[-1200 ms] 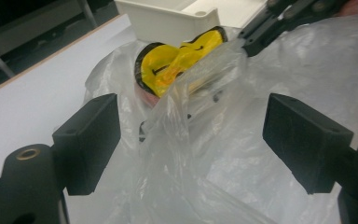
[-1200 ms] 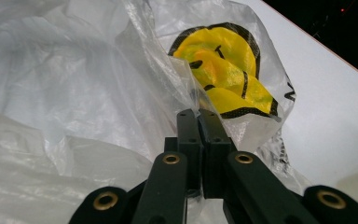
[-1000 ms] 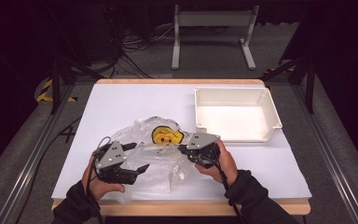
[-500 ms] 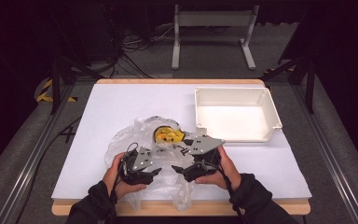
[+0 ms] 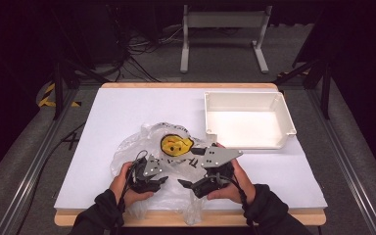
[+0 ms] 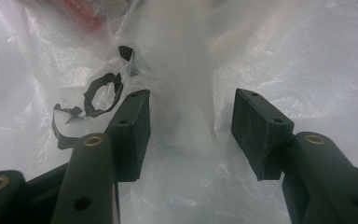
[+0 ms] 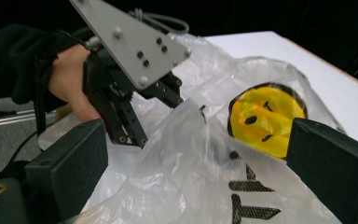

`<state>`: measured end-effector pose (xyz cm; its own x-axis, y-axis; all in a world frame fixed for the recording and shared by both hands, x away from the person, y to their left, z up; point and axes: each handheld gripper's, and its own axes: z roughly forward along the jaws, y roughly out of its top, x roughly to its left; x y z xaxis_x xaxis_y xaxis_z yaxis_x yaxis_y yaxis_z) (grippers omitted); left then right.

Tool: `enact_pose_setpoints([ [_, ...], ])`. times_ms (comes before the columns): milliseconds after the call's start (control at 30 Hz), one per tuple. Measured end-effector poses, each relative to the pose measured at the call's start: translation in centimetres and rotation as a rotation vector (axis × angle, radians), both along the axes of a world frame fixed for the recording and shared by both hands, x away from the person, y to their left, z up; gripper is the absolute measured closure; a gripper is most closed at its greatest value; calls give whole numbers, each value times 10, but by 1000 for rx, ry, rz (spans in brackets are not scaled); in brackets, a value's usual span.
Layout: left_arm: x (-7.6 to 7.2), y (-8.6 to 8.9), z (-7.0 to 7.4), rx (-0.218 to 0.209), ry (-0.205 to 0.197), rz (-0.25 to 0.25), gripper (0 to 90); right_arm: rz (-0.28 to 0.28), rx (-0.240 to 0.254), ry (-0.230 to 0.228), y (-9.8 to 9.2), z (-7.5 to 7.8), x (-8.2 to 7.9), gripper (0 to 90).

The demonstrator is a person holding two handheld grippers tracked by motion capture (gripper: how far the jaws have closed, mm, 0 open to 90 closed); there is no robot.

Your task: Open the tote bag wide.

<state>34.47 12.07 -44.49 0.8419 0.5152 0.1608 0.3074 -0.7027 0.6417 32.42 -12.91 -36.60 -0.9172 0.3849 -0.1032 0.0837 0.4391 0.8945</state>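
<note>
Clear plastic bag [image 5: 176,166] lies crumpled on the white bench [image 5: 107,122], near-centre, its near edge hanging over the bench's near edge. Yellow smiley print [image 5: 176,144] w/ black lettering on the bag's far side.

Left tool [image 5: 164,180] sits on the bag's near-left part, held in the person's left hand [image 5: 122,183]. In left gripper view its jaws stand wide apart w/ a raised fold of bag film [image 6: 186,116] between them, pads not pressing it, nothing gripped.

Right tool [image 5: 183,183] is just right of it, tips near each other, in the right hand [image 5: 240,181]. Right gripper view: jaws wide apart over bag film [image 7: 191,186], nothing pinched; smiley [image 7: 265,119] beyond.

White bin [image 5: 247,120] on far-right of bench, apart from the bag.
</note>
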Motion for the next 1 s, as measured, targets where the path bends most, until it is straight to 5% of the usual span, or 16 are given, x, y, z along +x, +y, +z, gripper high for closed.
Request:
enact_pose_setpoints([
  [300, 2, 1, 1, -3, 24, -20, 622, 1, 43, -18, -17, 15, -14, 66],
  [633, 4, 4, 0, -12, 35, -20, 694, -57, 190, -48, -44, 33, -22, 103],
  [767, 4, 5, 1, -11, 32, -11, 696, -69, 176, -60, -53, 37, -22, 149],
  [833, 3, 6, 2, 4, 14, -8, 720, -68, 121, -71, -52, 35, -23, 187],
  [1000, 0, 7, 6, -4, 0, -24, 824, -8, 29, -73, -43, 27, -28, 449],
])
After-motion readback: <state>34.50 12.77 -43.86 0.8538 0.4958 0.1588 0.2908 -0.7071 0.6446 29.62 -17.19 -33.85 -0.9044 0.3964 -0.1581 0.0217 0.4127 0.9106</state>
